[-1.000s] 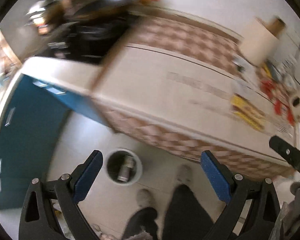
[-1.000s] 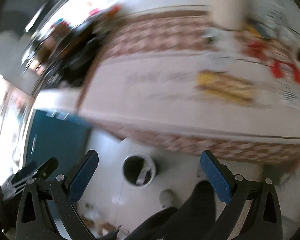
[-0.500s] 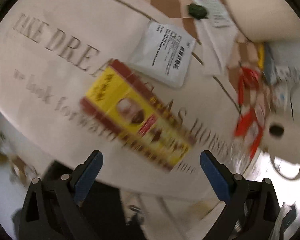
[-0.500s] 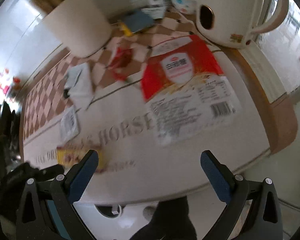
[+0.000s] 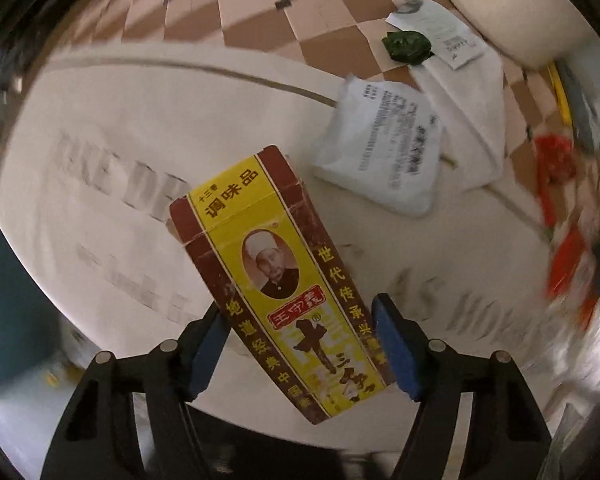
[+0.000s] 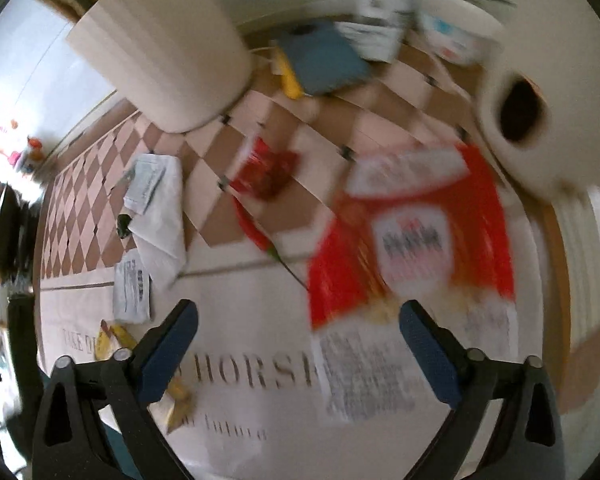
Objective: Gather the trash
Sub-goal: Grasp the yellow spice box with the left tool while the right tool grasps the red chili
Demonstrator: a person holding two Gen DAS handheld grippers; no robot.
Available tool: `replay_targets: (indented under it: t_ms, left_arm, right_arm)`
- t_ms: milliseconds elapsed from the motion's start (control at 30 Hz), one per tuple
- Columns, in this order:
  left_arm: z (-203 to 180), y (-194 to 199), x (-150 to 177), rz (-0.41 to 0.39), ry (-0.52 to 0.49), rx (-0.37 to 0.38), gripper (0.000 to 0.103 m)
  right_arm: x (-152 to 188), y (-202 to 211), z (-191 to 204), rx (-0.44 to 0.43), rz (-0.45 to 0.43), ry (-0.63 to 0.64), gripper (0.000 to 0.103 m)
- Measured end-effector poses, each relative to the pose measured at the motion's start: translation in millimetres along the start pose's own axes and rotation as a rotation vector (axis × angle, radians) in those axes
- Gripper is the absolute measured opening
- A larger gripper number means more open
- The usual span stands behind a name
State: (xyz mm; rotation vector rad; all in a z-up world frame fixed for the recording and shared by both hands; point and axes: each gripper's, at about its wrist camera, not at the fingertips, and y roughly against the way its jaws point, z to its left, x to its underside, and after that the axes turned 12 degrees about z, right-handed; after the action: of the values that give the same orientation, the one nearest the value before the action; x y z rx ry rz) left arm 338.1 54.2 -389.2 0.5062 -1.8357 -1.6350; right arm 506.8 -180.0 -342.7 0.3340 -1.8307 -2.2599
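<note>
A yellow and brown seasoning box (image 5: pixel 276 280) lies on the tablecloth. My left gripper (image 5: pixel 300 344) has its blue pads on both long sides of the box and is shut on it. A white printed packet (image 5: pixel 384 148) lies just beyond, with a white napkin (image 5: pixel 468 92) and a green crumpled scrap (image 5: pixel 406 46). My right gripper (image 6: pixel 300 344) is open and empty above the table, with a large red and white bag (image 6: pixel 412 248) between and beyond its pads. A small red wrapper (image 6: pixel 268 170) lies further back. The yellow box also shows at the left of the right wrist view (image 6: pixel 116 340).
A cream kettle (image 6: pixel 540 92) stands at the right edge of the table. A cream cylinder (image 6: pixel 168 52), a blue cloth (image 6: pixel 324 60) and a white tub (image 6: pixel 456 32) sit at the back. The table edge (image 6: pixel 556 280) runs close on the right.
Both grippers swung from the floor bin up to the table. My left gripper came down and closed on the yellow box. My right gripper moved closer to the red bag.
</note>
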Motion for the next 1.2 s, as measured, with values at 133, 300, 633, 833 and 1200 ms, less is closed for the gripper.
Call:
replay_targets:
  t_ms: [133, 300, 633, 833, 1200]
  left_arm:
    - [24, 5, 1, -0.029, -0.102, -0.102, 0.068]
    - [57, 3, -14, 0.018, -0.011, -0.018, 0.068]
    - [61, 3, -19, -0.022, -0.011, -0.084, 0.068]
    - [24, 5, -18, -0.052, -0.147, -0.17, 0.067]
    - [54, 6, -16, -0.059, -0.122, -0.122, 0.06]
  right_arm:
    - [-32, -28, 25, 0.048, 0.05, 0.11, 0.068]
    - [-47, -63, 52, 0.177, 0.049, 0.199, 0.034]
    - [13, -49, 83, 0.079, 0.154, 0.243, 0.012]
    - [63, -42, 97, 0.048, 0.229, 0.283, 0.012]
    - [53, -31, 106, 0.025, 0.215, 0.233, 0.012]
